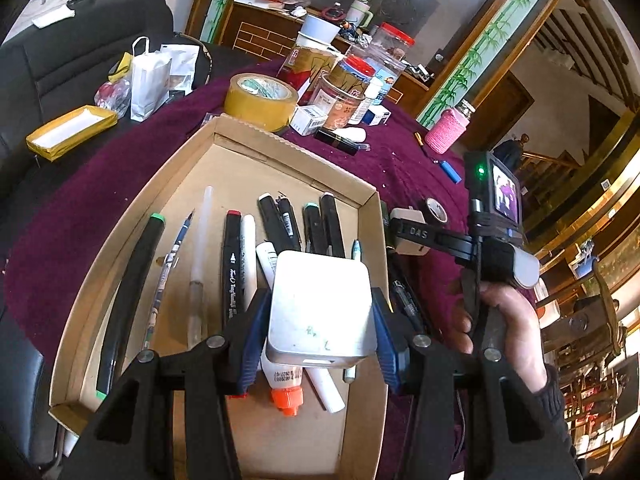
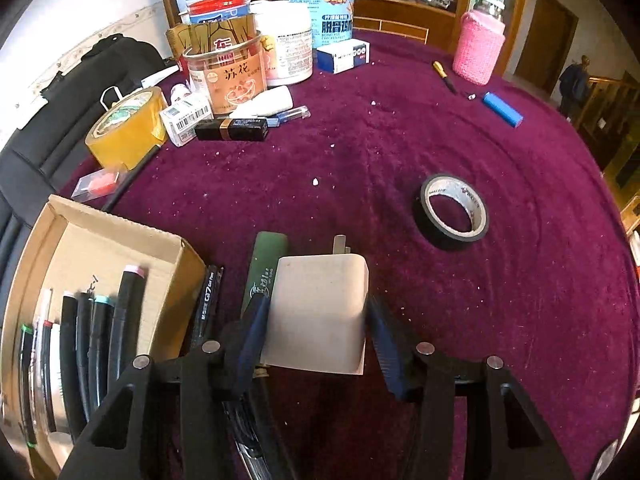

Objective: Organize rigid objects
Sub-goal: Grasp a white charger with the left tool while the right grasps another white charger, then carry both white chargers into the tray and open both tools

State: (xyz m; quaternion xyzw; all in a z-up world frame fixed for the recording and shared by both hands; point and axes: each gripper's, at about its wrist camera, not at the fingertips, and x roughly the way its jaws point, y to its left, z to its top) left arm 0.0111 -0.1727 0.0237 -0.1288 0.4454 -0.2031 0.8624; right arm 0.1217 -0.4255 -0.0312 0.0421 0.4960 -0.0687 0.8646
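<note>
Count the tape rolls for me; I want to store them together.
2. A yellow roll sits beside the jars at the far left, and a black roll lies alone on the cloth. More could be hidden behind the jars.

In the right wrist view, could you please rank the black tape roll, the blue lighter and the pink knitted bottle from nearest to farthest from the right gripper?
1. Black tape roll: on the cloth, ahead and right of the right gripper.
2. Blue lighter: farther back, to the right.
3. Pink knitted bottle: farthest, upright at the table's far edge.
</note>
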